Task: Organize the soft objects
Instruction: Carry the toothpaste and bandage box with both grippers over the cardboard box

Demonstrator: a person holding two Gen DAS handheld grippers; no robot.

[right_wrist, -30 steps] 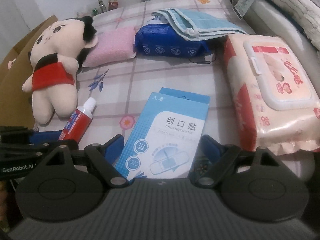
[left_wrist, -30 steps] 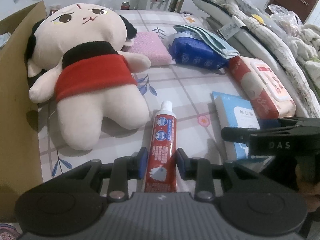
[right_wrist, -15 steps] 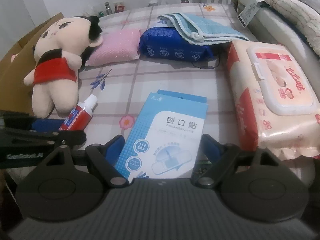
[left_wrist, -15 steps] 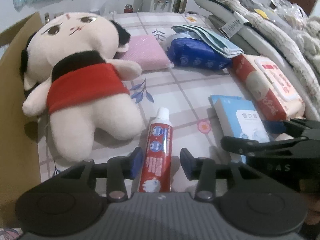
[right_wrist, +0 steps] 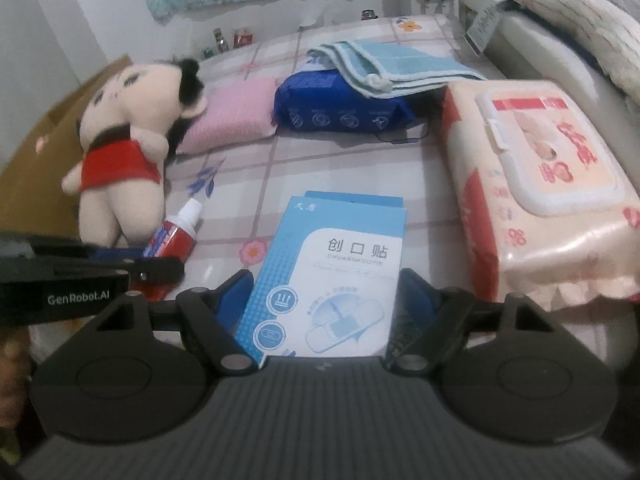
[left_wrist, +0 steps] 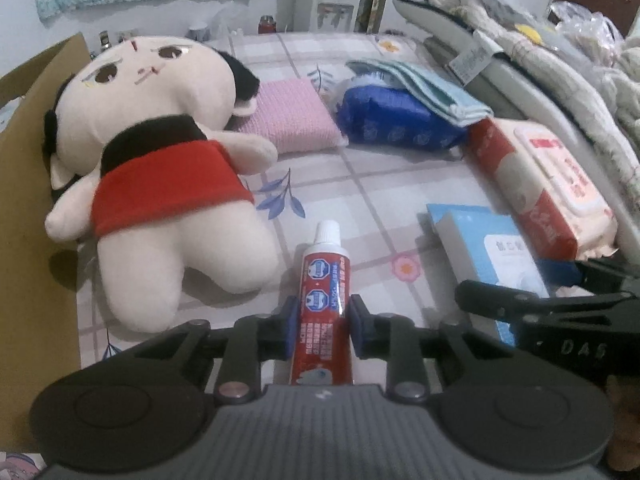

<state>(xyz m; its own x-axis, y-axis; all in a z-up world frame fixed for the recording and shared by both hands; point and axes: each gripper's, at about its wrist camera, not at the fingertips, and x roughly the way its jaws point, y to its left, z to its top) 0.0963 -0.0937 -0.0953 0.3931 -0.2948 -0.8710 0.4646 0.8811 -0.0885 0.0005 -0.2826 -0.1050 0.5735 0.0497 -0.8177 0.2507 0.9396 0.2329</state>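
Observation:
A red toothpaste tube (left_wrist: 326, 276) lies on the checked bed sheet (left_wrist: 360, 184), cap pointing away. My left gripper (left_wrist: 322, 320) is shut on the tube's lower half, both blue pads pressed against its sides. A light blue plaster box (right_wrist: 344, 248) lies flat between the fingers of my right gripper (right_wrist: 326, 296). Its jaws are closing, and the pads stand right at the box's long edges without squeezing it. A plush doll (left_wrist: 160, 184) in a red top lies on its back just left of the tube.
A cardboard box wall (left_wrist: 28, 160) borders the left side. Behind the doll lie a pink pad (left_wrist: 288, 120), a dark blue pack (left_wrist: 396, 128) under a folded teal towel (left_wrist: 424, 84), and a wet-wipes pack (right_wrist: 540, 184) at the right. Piled bedding (left_wrist: 560, 60) lines the right edge.
My left gripper's jaws widened around the tube, then closed onto it. My right gripper's jaws narrowed slightly toward the plaster box. Both views tilted up a little.

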